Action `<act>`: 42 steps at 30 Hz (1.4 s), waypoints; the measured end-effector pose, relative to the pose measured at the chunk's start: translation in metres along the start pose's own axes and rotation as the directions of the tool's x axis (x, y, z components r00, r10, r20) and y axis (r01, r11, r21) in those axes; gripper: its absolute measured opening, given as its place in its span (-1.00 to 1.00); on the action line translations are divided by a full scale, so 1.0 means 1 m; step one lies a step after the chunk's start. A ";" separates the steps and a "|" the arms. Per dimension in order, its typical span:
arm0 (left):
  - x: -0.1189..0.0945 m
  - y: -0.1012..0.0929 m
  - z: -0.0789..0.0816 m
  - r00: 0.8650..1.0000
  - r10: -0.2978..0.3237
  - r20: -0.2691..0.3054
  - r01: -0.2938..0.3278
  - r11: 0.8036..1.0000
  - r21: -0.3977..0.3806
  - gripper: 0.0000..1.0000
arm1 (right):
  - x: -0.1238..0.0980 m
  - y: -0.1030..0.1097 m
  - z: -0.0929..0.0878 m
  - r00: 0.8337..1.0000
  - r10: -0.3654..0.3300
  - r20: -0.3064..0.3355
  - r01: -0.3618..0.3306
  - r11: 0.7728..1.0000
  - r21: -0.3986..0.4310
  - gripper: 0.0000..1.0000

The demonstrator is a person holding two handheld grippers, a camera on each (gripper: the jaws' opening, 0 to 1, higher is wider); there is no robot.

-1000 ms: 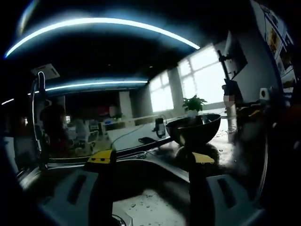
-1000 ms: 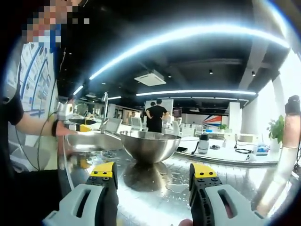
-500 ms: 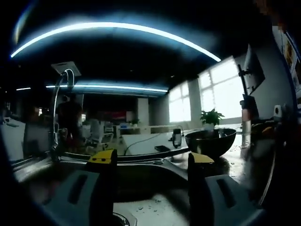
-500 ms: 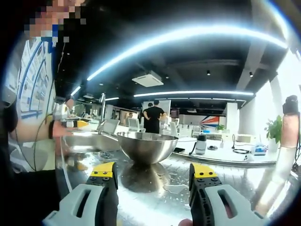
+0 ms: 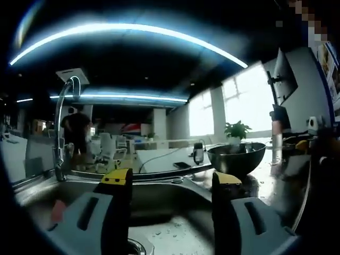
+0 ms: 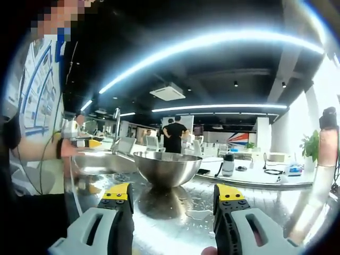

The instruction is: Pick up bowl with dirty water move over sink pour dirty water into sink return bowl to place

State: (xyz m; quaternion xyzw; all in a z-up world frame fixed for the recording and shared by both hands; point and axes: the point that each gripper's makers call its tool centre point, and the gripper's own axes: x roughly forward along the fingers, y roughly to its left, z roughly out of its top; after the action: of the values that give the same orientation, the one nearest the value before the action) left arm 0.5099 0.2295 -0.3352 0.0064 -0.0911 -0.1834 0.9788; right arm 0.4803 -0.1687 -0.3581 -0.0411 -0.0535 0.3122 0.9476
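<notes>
While the bowl [image 6: 167, 168] sits on the wet counter [image 6: 255, 204] — right gripper [image 6: 173, 194] spread | left gripper [image 5: 168, 181] spread over sink [image 5: 159, 194]

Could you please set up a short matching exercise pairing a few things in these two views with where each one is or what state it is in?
Things:
1. bowl
2. faucet
3. potted plant
4. right tongs

Places or states:
A. rising at the far edge of the sink
B. open, holding nothing
C. resting on the wet steel counter
D. behind the bowl, in front of the bright window

Pairs: 1-C, 2-A, 3-D, 4-B
</notes>
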 end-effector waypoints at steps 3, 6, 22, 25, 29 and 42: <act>0.000 0.001 0.003 1.000 0.002 0.016 -0.002 1.000 -0.009 0.24 | -0.001 0.000 0.000 1.000 -0.002 -0.003 0.002 1.000 0.003 0.09; 0.001 0.002 -0.001 1.000 0.008 -0.004 -0.008 1.000 -0.005 0.24 | -0.001 -0.001 0.000 1.000 -0.006 -0.004 0.006 1.000 0.006 0.09; 0.003 0.000 -0.008 0.999 -0.002 -0.035 0.003 1.000 0.005 0.23 | -0.001 -0.003 -0.003 1.000 -0.020 -0.016 0.021 1.000 0.019 0.08; 0.003 -0.001 -0.010 0.999 -0.009 -0.047 0.009 1.000 0.005 0.22 | -0.002 -0.004 -0.003 1.000 -0.022 -0.016 0.023 0.999 0.029 0.07; 0.004 -0.002 -0.012 0.998 -0.016 -0.055 0.017 1.000 0.007 0.22 | -0.002 -0.004 -0.004 1.000 -0.022 -0.020 0.023 0.999 0.032 0.07; 0.002 -0.003 -0.018 0.996 -0.008 -0.083 0.008 1.000 -0.004 0.20 | -0.002 -0.006 -0.007 0.999 -0.027 -0.028 0.028 0.999 0.043 0.06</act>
State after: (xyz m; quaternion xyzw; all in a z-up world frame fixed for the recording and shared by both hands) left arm 0.5143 0.2254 -0.3523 0.0124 -0.0499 -0.1871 0.9810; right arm 0.4834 -0.1747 -0.3642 -0.0240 -0.0342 0.2995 0.9532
